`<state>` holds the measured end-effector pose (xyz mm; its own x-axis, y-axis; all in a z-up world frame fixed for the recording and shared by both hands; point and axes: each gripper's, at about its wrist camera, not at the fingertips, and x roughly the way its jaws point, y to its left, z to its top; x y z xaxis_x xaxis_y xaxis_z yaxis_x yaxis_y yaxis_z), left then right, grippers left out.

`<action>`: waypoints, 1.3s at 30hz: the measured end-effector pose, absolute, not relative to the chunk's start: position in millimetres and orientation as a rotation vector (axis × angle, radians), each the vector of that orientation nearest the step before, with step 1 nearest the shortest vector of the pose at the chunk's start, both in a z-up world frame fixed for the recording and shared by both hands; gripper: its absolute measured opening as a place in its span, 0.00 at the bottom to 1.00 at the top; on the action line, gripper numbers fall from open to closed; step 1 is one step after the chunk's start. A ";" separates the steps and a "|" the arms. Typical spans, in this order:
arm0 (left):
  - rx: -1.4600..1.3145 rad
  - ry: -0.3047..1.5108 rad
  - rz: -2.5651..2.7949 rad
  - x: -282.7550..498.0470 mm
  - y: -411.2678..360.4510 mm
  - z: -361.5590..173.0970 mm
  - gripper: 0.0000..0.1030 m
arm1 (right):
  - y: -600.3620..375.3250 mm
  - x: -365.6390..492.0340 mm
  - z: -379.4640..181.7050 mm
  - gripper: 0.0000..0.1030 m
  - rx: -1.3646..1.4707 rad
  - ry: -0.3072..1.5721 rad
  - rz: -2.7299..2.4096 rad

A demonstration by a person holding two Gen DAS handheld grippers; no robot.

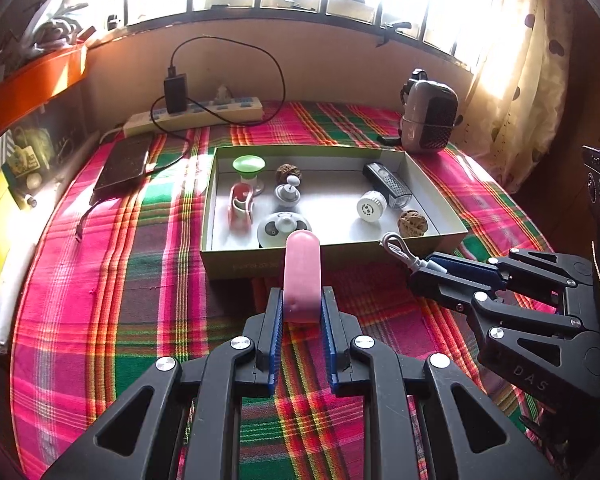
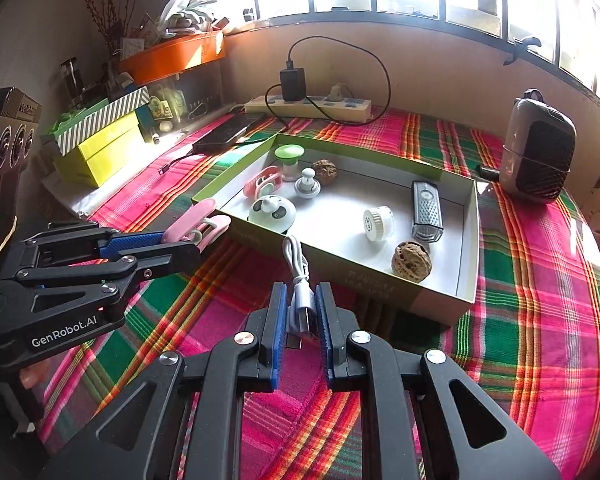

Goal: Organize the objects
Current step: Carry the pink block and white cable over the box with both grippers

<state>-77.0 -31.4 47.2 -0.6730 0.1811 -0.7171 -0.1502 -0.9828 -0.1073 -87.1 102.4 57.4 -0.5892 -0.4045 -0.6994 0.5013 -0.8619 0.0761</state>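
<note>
two tools near the box (image 1: 324, 258): left tool (image 1: 301, 300) clamped on pink clip (image 1: 302, 276), right tool (image 2: 301, 304) on white cable (image 2: 298, 276)

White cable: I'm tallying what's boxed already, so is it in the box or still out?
Out. The right gripper holds the white cable in front of the box.

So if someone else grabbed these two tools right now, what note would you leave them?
Left tool: shut on the pink clip, held just short of the box.
Right tool: shut on the white USB cable, also at the box's near wall.
Done: second pink clip, panda item, two walnuts and a bike light lie inside.
Left: probably drop both held things in.
</note>
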 end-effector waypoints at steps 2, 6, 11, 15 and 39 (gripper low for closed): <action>-1.163 -0.058 2.721 -78.5 -30.3 49.4 0.15 | 105.3 -89.5 59.7 0.15 1.014 0.165 -2.425; -1.152 -0.052 2.721 -81.6 -27.6 52.7 0.15 | 110.4 -93.5 62.5 0.15 1.011 0.143 -2.439; -1.146 -0.054 2.721 -87.1 -26.0 55.3 0.15 | 114.3 -98.4 67.0 0.15 1.006 0.137 -2.456; -1.138 -0.058 2.723 -93.1 -24.6 58.1 0.15 | 116.5 -103.7 73.3 0.15 0.996 0.140 -2.474; -1.185 -0.085 2.650 -145.8 -4.4 44.0 0.15 | 115.3 -184.8 77.2 0.15 1.070 0.163 -2.501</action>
<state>-145.8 -4.4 44.0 -0.6438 0.2382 -0.7272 -0.1910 -0.9703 -0.1488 -184.8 115.3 77.2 -0.6197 -0.3260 -0.7140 0.4159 -0.9078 0.0535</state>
